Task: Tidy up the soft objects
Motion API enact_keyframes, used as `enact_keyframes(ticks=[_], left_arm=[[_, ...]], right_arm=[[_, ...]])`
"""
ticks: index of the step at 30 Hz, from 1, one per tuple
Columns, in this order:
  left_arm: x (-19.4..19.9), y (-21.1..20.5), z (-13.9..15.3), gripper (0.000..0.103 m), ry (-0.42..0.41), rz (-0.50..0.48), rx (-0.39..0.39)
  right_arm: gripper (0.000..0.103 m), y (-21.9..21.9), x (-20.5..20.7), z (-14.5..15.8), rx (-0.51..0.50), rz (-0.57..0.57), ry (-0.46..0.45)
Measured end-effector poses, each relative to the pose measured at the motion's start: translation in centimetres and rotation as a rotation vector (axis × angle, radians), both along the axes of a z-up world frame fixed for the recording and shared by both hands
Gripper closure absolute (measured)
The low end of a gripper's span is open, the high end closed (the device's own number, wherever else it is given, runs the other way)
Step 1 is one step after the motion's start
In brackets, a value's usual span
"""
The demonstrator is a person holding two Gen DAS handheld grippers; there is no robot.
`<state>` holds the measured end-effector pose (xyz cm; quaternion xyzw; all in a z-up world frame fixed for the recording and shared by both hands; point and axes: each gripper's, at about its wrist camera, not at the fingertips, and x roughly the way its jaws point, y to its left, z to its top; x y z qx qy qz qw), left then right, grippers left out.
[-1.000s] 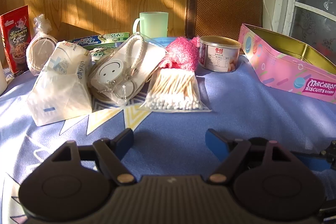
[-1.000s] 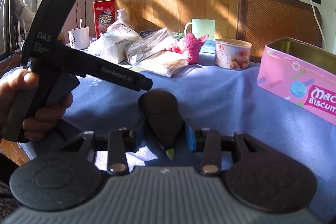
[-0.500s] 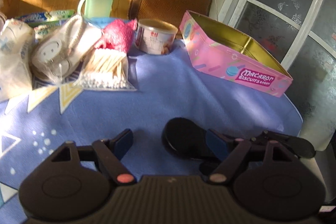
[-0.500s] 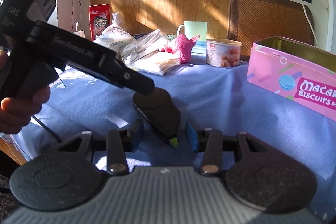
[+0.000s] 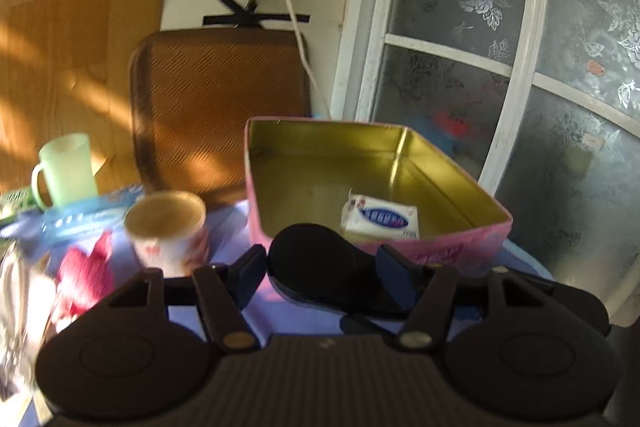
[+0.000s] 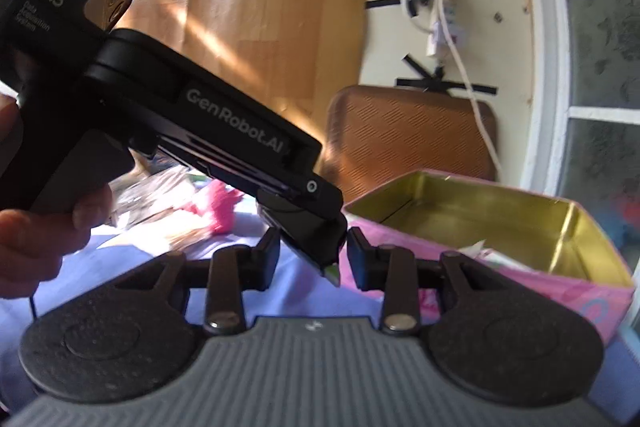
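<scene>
Between the two blue fingers of the left gripper (image 5: 320, 269), at the lower middle of the left wrist view, sits a black pouch-like object (image 5: 316, 263) with a rounded end. The fingers stand close to its sides, but I cannot tell if they really press it. In the right wrist view the same black object (image 6: 310, 231) hangs low at the centre, its pointed tip between the fingers of the right gripper (image 6: 313, 259). Small gaps show on both sides of the tip, so this gripper looks open and holds nothing. A hand (image 6: 44, 215) at the left edge grasps the handle of the left tool.

Behind the black object stands the pink macaron biscuit tin (image 5: 448, 247), open, with a gold inside. One small white and blue packet (image 5: 380, 219) already lies on its floor, near the front wall. At the left of the frame I see a round can (image 5: 168, 231), a pink fluffy item (image 5: 84, 267), a green mug (image 5: 66, 171) and some blurred plastic bags; these soft things are not yet in the tin.

My judgement: the step in hand is carrying the black object toward the tin. The next move calls for lifting it over the front wall, then releasing it beside the packet, without pushing the tin away.
</scene>
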<state>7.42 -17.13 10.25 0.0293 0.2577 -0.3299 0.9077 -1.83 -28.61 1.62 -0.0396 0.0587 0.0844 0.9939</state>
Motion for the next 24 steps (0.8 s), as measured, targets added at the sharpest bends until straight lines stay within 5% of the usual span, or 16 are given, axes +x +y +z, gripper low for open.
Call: enact_keyframes(ticks=[6, 11, 17, 24], left_arm=[[4.3, -6.4, -0.3, 0.042, 0.052, 0.005, -0.031], [3.5, -5.9, -1.6, 0.037, 0.036, 0.037, 0.005], [0.3, 4.5, -1.6, 0.032, 0.028, 0.105, -0.108], [-2.9, 17.8, -6.1, 0.031, 0.117, 0.432, -0.105]], right_arm=[[0.064, -4.6, 5.7, 0.1, 0.012, -0.165, 0.051], [0.053, -5.6, 6.1, -0.7, 0.059, -0.213, 0.093], [0.055, -3.1, 3.3, -0.4, 0.124, -0.131, 0.04], [0.064, 5.3, 8.8, 1.8, 0.204, 0.303, 0.24]])
